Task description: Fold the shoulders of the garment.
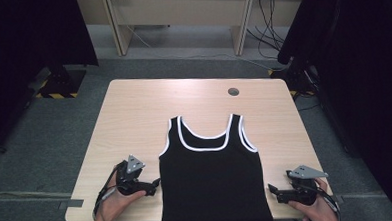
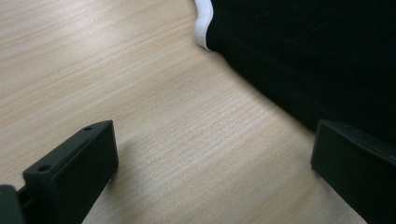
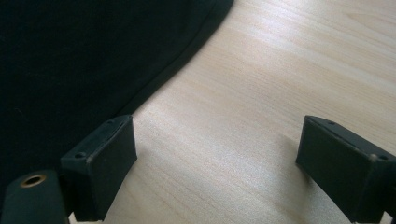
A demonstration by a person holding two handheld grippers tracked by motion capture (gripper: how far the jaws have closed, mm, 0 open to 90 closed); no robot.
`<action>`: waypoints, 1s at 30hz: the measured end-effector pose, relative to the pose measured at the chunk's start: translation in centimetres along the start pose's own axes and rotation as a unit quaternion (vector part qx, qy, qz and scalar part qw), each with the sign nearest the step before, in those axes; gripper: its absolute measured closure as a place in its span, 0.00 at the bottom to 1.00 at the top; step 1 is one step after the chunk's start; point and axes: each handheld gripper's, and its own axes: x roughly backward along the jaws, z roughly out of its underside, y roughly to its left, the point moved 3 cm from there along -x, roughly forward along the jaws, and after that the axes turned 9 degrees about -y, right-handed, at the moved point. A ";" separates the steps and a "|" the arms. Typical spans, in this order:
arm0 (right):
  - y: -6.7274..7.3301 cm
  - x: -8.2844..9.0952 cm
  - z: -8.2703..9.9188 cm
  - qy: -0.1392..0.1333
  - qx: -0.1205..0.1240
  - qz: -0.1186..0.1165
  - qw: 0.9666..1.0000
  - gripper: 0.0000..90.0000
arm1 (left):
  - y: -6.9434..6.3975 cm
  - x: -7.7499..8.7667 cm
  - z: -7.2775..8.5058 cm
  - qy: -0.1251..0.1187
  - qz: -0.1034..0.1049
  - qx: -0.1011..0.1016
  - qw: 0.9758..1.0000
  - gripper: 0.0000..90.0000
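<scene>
A: Where's the black tank top?

B: Flat on the wooden table, hem hanging over the table's near edge.

A: And the grippers?

B: Left gripper just beside the top's left edge, right gripper beside its right edge. Both jaws wide apart, holding nothing, bare wood between them.

Light wood table; black tank top lying flat, hem over near edge.
</scene>
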 end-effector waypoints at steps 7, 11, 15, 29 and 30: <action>0.0 0.0 0.0 -0.002 -0.001 0.002 1.000 0.14 | 0.0 0.0 0.0 -0.001 0.000 0.000 1.000 0.00; 0.1 0.0 0.0 -0.002 -0.002 0.003 1.000 0.13 | 0.1 0.0 0.0 -0.004 0.005 0.006 1.000 0.00; 0.1 -0.1 0.0 -0.002 -0.003 0.006 1.000 0.13 | 0.2 0.1 0.0 -0.006 0.006 0.013 1.000 0.00; 0.1 0.0 0.0 -0.004 -0.004 0.007 1.000 0.13 | 0.6 -0.3 -0.8 -0.014 0.002 0.016 1.000 0.01; 0.1 0.0 0.0 -0.004 -0.004 0.007 1.000 0.13 | 0.7 -0.3 -0.9 -0.016 0.001 0.017 1.000 0.01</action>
